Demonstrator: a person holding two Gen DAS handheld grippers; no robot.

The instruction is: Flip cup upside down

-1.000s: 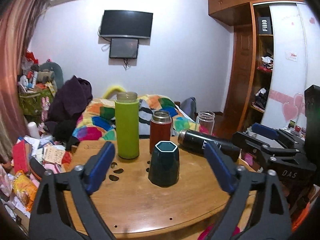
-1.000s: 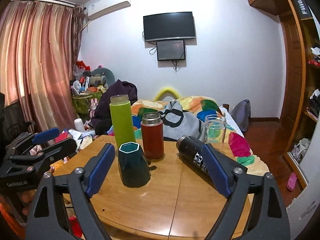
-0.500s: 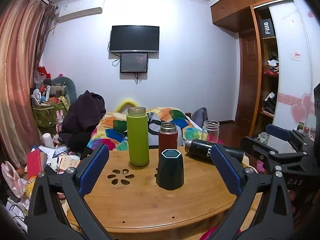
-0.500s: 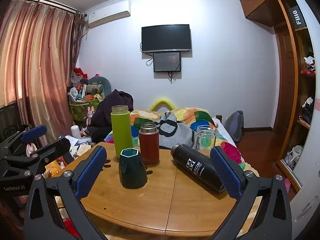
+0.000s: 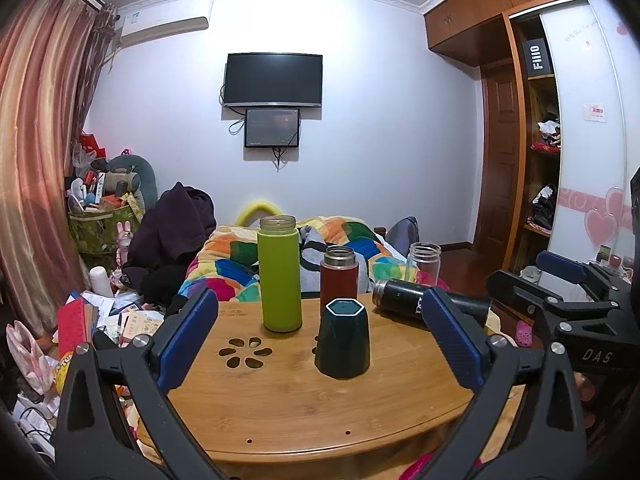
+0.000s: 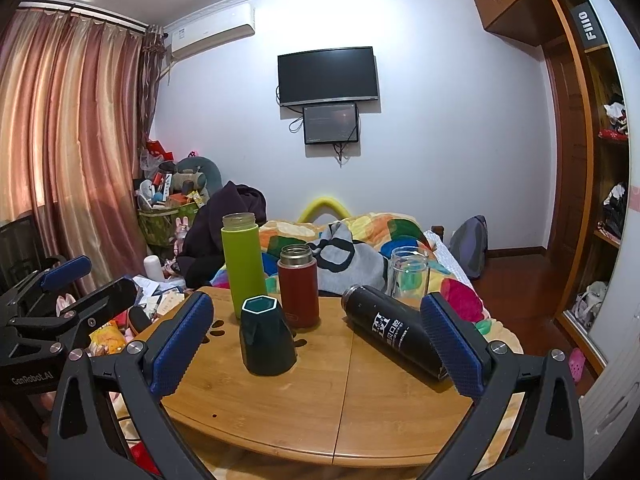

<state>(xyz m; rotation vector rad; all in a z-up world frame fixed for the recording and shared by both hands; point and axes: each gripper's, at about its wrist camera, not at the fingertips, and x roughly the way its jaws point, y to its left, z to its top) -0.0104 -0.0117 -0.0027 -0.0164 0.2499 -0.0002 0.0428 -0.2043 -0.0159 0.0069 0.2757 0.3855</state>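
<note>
A dark green hexagonal cup (image 5: pixel 342 339) stands on the round wooden table (image 5: pixel 304 408), its narrow hexagonal end up; it also shows in the right wrist view (image 6: pixel 267 336). My left gripper (image 5: pixel 320 344) is open and empty, held back from the table's near edge with the cup between its blue pads in the view. My right gripper (image 6: pixel 316 346) is open and empty, also back from the table. Each gripper shows at the edge of the other's view.
A tall green bottle (image 5: pixel 279 274), a red flask (image 5: pixel 339 278) and a clear glass jar (image 5: pixel 424 262) stand behind the cup. A black bottle (image 6: pixel 394 330) lies on its side at the right. A bed with a colourful quilt (image 5: pixel 320 240) lies beyond the table.
Both grippers have pulled back and risen away from the table. The cup and bottles look smaller and farther off. Nothing on the table has moved.
</note>
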